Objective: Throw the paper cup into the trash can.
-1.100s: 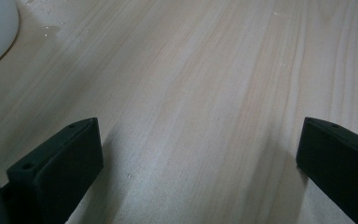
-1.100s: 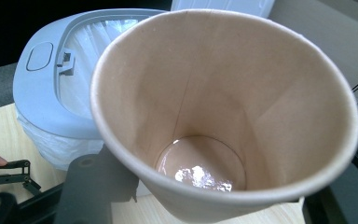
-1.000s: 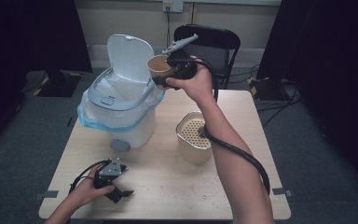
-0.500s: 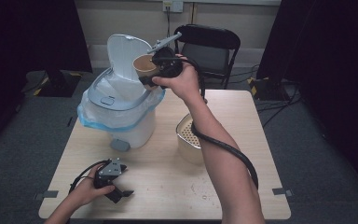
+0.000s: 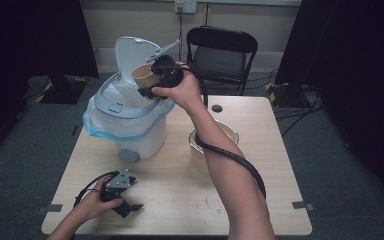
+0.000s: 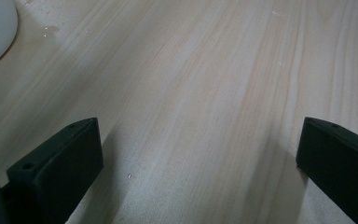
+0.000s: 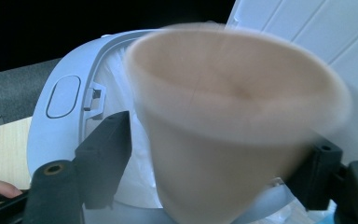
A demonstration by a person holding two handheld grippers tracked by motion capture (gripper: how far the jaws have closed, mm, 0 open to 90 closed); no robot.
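Nearest me, my left gripper (image 5: 122, 200) rests on the pale wooden table (image 5: 180, 200) at its near edge, jaws spread wide with bare wood between them, as the left gripper view confirms. Mid-table, beside my right forearm, stands a cream perforated basket (image 5: 230, 134), partly hidden by the arm. Farther back, my right gripper (image 5: 147, 85) holds the task's thing, a small tan paper cup (image 5: 143, 76), over the mouth of a white lidded waste bin lined with a clear blue-edged plastic bag (image 5: 130, 120), its lid standing open behind. In the right gripper view the tan paper cup (image 7: 233, 126) sits between the two black jaws, blurred; those jaws have just been opening, and a sliver of gap shows at the left pad, so I judge the grip released and the cup on its way into the bin. I judge the cup very light, thin-walled and easily crushed, its smooth taper prone to slipping toward the narrow base; the best hold is across the side wall below the stiffer rolled rim, with light pressure. Beyond the table stands a black folding chair (image 5: 222, 50)
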